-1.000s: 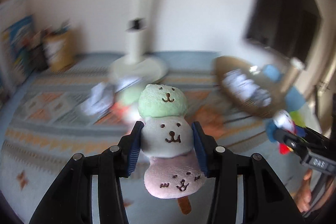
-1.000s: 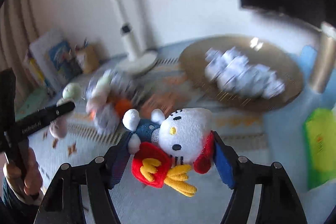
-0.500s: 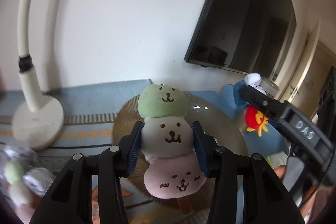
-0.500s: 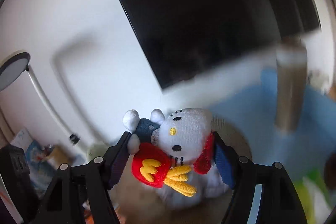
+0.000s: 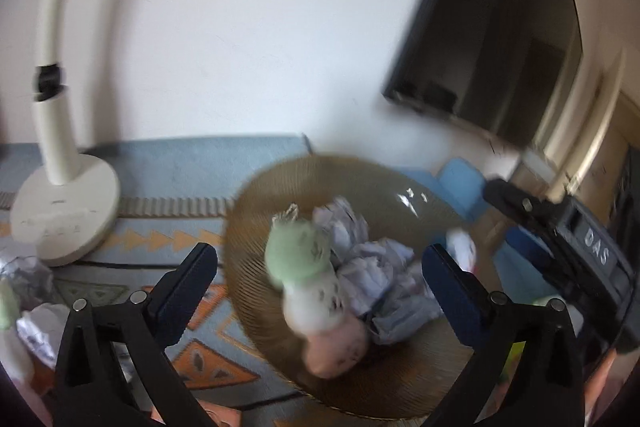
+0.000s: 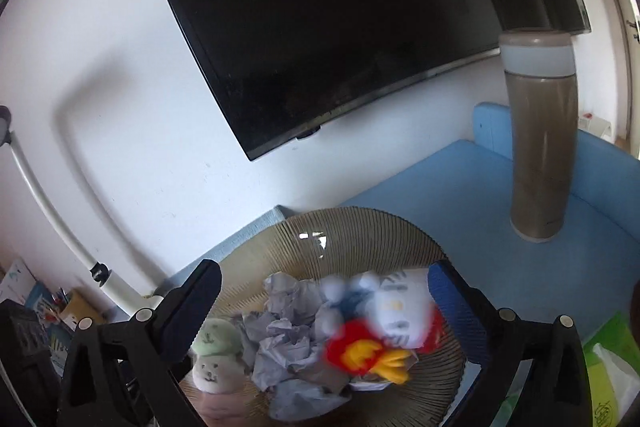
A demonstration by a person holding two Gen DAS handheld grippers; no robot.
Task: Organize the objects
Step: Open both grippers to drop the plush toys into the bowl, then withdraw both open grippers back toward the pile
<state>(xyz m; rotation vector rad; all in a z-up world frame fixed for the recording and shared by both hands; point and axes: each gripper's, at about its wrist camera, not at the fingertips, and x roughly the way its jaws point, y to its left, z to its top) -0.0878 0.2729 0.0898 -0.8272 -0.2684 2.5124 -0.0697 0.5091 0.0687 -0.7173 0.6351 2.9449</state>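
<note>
Now both claws, left (image 5: 320, 287) and right (image 6: 324, 301), are opening wide over the ribbed bowl (image 6: 360, 227), toys free.

hand-held gripper (image 5: 318, 283) | black arms | blue pads (image 5: 448, 295) | silver screws

Both jaws are opening: the left gripper (image 5: 320, 267) lets the three-bear plush (image 5: 316, 291) drop, the right gripper (image 6: 324, 287) lets the white cat plush (image 6: 384, 327) drop, into the ribbed bowl (image 6: 360, 227).
</note>
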